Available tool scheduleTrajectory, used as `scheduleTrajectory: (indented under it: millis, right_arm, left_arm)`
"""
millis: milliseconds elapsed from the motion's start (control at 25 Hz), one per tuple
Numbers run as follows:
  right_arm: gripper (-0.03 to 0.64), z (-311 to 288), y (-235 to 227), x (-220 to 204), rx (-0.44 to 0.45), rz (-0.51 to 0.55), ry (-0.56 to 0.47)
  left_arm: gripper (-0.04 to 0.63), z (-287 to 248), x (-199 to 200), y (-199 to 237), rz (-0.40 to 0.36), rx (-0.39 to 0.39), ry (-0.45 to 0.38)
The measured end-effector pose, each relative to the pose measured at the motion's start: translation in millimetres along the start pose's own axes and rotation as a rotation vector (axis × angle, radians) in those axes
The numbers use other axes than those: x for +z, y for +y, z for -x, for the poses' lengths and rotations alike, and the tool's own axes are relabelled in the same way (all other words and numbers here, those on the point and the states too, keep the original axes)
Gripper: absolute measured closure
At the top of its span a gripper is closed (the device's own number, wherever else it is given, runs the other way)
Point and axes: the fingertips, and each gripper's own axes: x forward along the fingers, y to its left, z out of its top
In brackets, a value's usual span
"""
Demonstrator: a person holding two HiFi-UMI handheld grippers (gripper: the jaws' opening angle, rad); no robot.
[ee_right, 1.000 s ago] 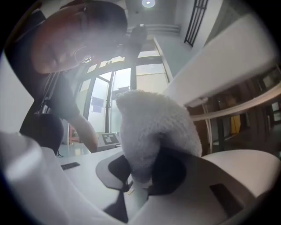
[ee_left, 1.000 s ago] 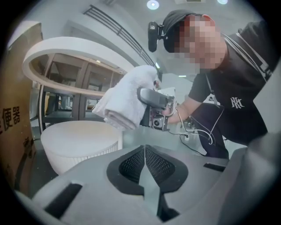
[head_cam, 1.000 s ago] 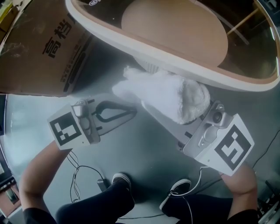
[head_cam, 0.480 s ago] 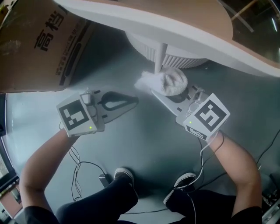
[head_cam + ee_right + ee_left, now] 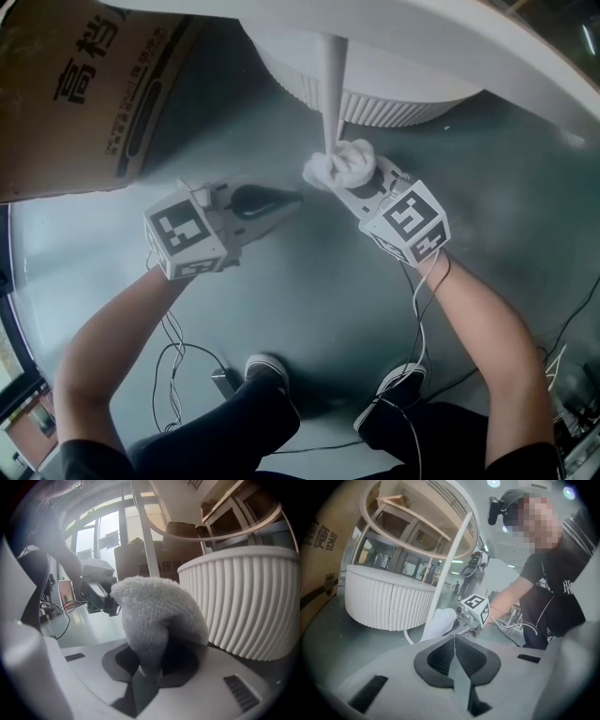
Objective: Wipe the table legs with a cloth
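A thin white table leg (image 5: 332, 92) slants down from the tabletop rim to the floor. It shows as a white bar (image 5: 447, 569) in the left gripper view and a pale post (image 5: 146, 538) in the right gripper view. My right gripper (image 5: 361, 183) is shut on a fluffy white cloth (image 5: 343, 166) (image 5: 157, 616), and the cloth presses against the leg's lower end. That cloth (image 5: 439, 624) also shows beside the leg in the left gripper view. My left gripper (image 5: 272, 200) (image 5: 454, 654) hangs to the left of the leg, shut and holding nothing.
A ribbed white round base (image 5: 375, 89) (image 5: 248, 606) stands just behind the leg. A big brown cardboard box (image 5: 84, 94) fills the upper left. The grey floor (image 5: 309, 291) carries cables (image 5: 178, 366), and the person's shoes (image 5: 262, 370) are below.
My right gripper has carried the cloth down and forward onto the lower part of the table leg. The head view has dropped under the tabletop. The left gripper has shifted slightly right.
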Motion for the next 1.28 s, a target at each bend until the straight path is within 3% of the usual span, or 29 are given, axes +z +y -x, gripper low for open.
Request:
scheduleTrajectory:
  millis: [160, 280, 400, 520, 640, 720, 920, 1120, 1280]
  right_arm:
    - [0.545, -7, -9, -26, -0.016, -0.072, 0.076]
    - [0.545, 24, 9, -13, 0.008, -0.075, 0.067]
    - [0.545, 90, 18, 55, 0.018, -0.01, -0.073]
    - [0.545, 144, 9, 146, -0.06, 0.089, -0.254]
    - [0.545, 164, 3, 209, -0.115, 0.171, -0.4]
    - [0.545, 155, 4, 230, -0.128, 0.244, -0.455]
    - [0.545, 139, 21, 247, -0.084, 0.421, -0.511]
    - [0.545, 141, 31, 241, -0.06, 0.642, -0.441]
    - [0.545, 130, 37, 225, -0.043, 0.635, -0.389]
  left_arm:
    - [0.589, -8, -7, -10, -0.002, -0.028, 0.023]
    - [0.589, -9, -2, -34, -0.019, -0.068, 0.037]
    - [0.589, 0, 23, -63, -0.063, -0.135, 0.028]
    - [0.589, 16, 59, -79, -0.048, -0.154, -0.042]
    - [0.589, 23, 93, -83, -0.023, -0.153, -0.113]
    - [0.589, 27, 112, -82, -0.051, -0.143, -0.147]
    - [0.589, 32, 149, -90, -0.155, -0.135, -0.213]
    - [0.589, 31, 156, -91, -0.157, -0.155, -0.231]
    - [0.589, 31, 140, -89, -0.136, -0.162, -0.202]
